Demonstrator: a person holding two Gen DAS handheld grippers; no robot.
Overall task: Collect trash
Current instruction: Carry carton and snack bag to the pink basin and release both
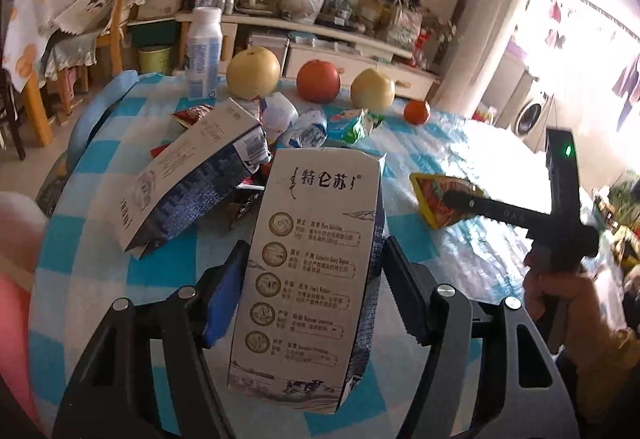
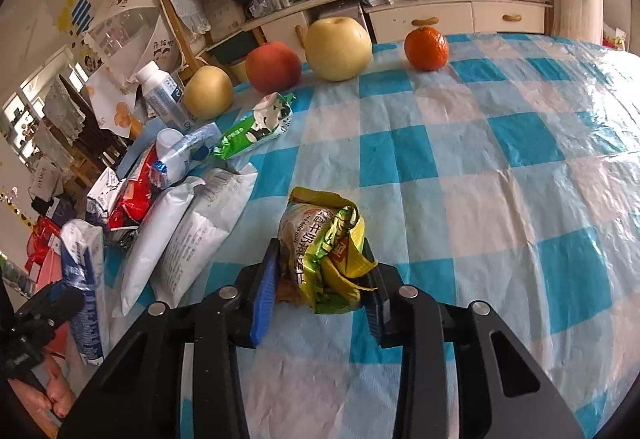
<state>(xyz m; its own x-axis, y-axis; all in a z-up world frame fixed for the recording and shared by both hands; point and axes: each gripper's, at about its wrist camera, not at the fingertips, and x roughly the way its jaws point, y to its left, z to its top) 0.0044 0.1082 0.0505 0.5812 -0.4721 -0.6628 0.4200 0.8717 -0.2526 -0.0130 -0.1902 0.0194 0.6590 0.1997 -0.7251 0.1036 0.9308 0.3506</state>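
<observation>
My left gripper (image 1: 316,251) is shut on a white and blue milk carton (image 1: 308,279), its fingers on the carton's two long sides. A second carton (image 1: 188,183) lies tilted to its left on a heap of wrappers, with a crushed plastic bottle (image 1: 308,127) and a green wrapper (image 1: 352,123) behind it. My right gripper (image 2: 324,259) is shut on a crumpled yellow-green snack wrapper (image 2: 324,239) just over the checked tablecloth (image 2: 480,159). The left wrist view shows that gripper (image 1: 472,203) at right with the wrapper (image 1: 432,199) at its tip.
Along the table's far edge stand an upright milk bottle (image 1: 204,55), two yellow pears (image 1: 254,73), a red apple (image 1: 318,81) and a small orange (image 2: 426,43). Flattened white cartons (image 2: 200,223) and red wrappers lie at left. A cabinet and chairs stand beyond.
</observation>
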